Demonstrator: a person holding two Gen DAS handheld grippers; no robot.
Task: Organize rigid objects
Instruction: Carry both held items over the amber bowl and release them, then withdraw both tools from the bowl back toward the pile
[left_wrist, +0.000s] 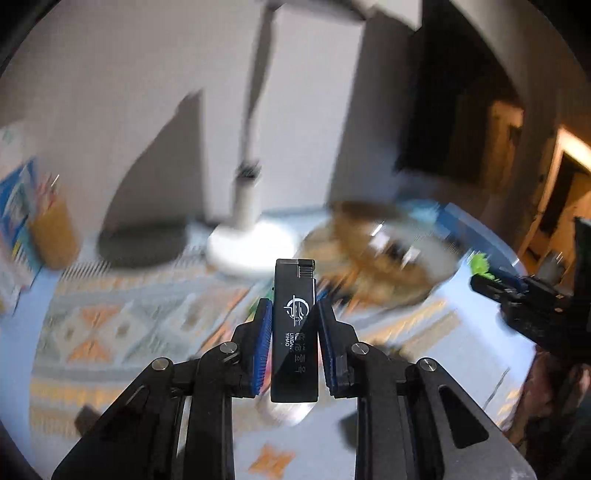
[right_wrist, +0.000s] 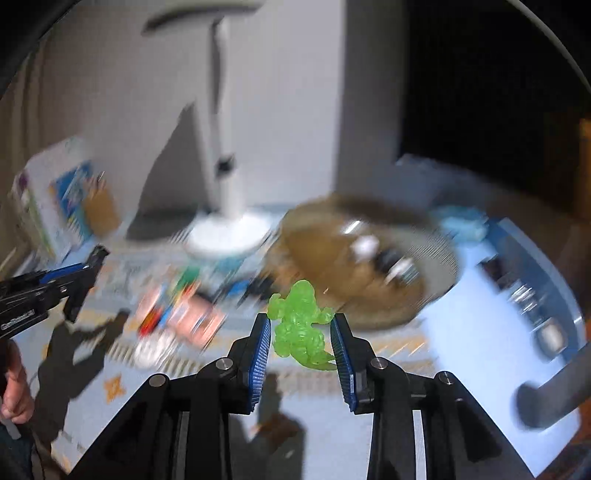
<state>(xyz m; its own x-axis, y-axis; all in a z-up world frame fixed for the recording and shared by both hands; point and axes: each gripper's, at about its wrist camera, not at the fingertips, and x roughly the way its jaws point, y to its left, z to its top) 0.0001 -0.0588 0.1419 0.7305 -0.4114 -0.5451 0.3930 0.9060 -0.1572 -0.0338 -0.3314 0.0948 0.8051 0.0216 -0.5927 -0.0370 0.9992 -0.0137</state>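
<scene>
Left gripper (left_wrist: 293, 321): jaws narrow, clamped on a black lighter (left_wrist: 294, 332) held upright between the blue pads (left_wrist: 260, 343), white logo facing the camera. Right gripper (right_wrist: 301, 334): jaws narrow, a translucent green toy figure (right_wrist: 299, 328) pinched between them. The figure's contact on the right pad looks thin, only a limb or tail edge; full contact cannot be told through the blur. Both items are carried clear of the table.

Risks, judged: the figure is lumpy and slick-looking, so it could be twisted out or dropped if the hand is swung fast. The lighter is gripped low on its body, so it could be tipped or slid by a knock against the basket rim. The two grippers are close in both views, and a collision is possible if both are brought to the basket together.

Surface: a table covered by a pale blue cloth (right_wrist: 480, 314) with orange geometric patterning. A shallow round woven basket (right_wrist: 369, 295) with small items inside is seen ahead, probably the destination. A white lamp base (left_wrist: 251, 247) stands beside it; colourful small objects (right_wrist: 177, 314) lie at left, blurred. Boxes (right_wrist: 55, 199) stand at far left, against a plain wall with a dark doorway at right.
</scene>
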